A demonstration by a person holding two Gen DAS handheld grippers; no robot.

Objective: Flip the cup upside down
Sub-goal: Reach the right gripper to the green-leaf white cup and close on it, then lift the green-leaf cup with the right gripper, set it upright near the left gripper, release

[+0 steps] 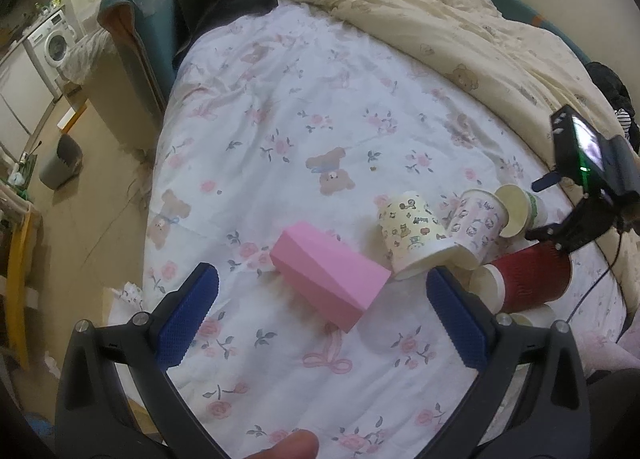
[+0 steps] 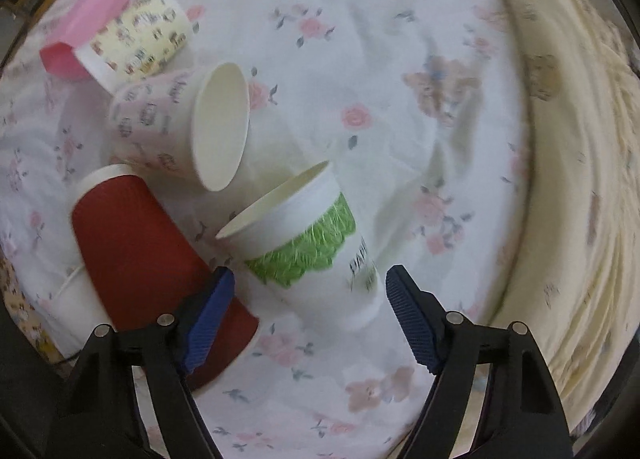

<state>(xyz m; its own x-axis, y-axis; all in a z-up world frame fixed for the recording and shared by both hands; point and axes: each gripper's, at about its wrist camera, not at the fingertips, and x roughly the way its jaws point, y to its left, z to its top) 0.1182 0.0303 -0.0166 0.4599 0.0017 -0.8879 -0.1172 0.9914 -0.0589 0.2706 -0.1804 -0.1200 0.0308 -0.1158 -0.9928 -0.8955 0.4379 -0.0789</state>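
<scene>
- the right gripper [image 2: 310,283] is seen with fingers spread and nothing pinched; the green cup [image 2: 316,243] lies tilted on its side between them, its closed base nearest the pads and its mouth turned away up-left.
- the left gripper [image 1: 320,291] is also spread and empty; a pink box [image 1: 328,271] lies just ahead, between its fingers.
- the green cup is judged to be thin paper: very light, easily crushed, and liable to roll on the soft quilt [image 2: 380,59]. a gentle squeeze across the mid wall is advised, not at the rim.
- its inside looks empty, so nothing should spill on turning.
- left of the right fingers a red cup [image 2: 140,243] lies on its side, touching the left pad.
- beyond it a pink-print cup [image 2: 180,123] is seen empty, mouth toward the camera, and a yellow cup [image 2: 140,39] further on.
</scene>
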